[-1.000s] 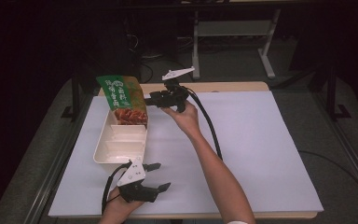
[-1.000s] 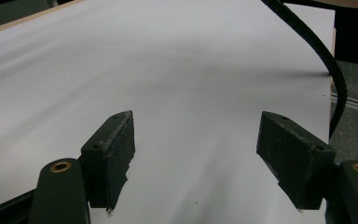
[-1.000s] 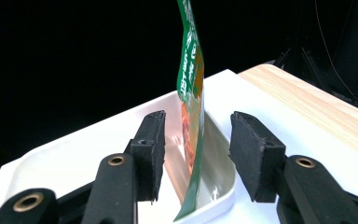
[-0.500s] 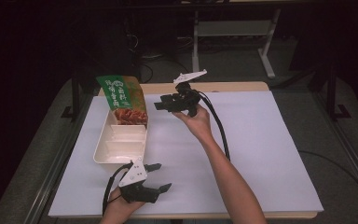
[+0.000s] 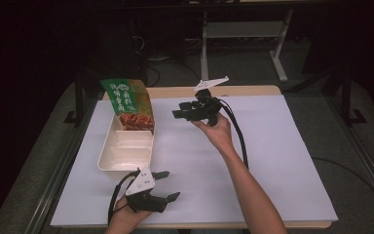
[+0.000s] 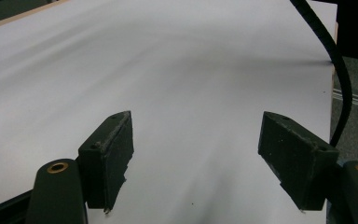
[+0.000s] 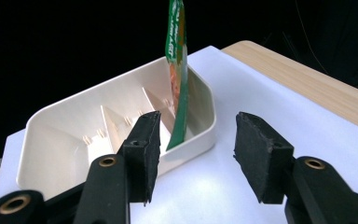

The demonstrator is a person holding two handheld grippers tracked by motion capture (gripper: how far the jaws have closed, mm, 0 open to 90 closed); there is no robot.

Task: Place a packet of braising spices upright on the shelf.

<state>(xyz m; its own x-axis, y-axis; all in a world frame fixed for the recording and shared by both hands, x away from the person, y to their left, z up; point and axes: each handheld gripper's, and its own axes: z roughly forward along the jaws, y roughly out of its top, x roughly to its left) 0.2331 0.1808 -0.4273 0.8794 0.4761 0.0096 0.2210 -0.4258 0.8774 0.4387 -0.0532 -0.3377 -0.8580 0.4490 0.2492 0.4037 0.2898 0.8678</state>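
A green snack bag stands upright in the far compartment of a cream divided tray on the white table. The right gripper view catches the bag edge-on inside the tray. My right gripper hovers to the right of the bag, apart from it, open and holding nothing. My left gripper rests near the table's front edge, just below the tray, open and empty over bare white surface.
A white sheet covers the table, with a wooden strip showing at the far edge. A black cable trails along my right forearm. Beyond the table stand a dark floor and a white metal stand.
My right gripper has drawn back to the right, away from the green bag, which stays standing in the tray. The left gripper has not moved.
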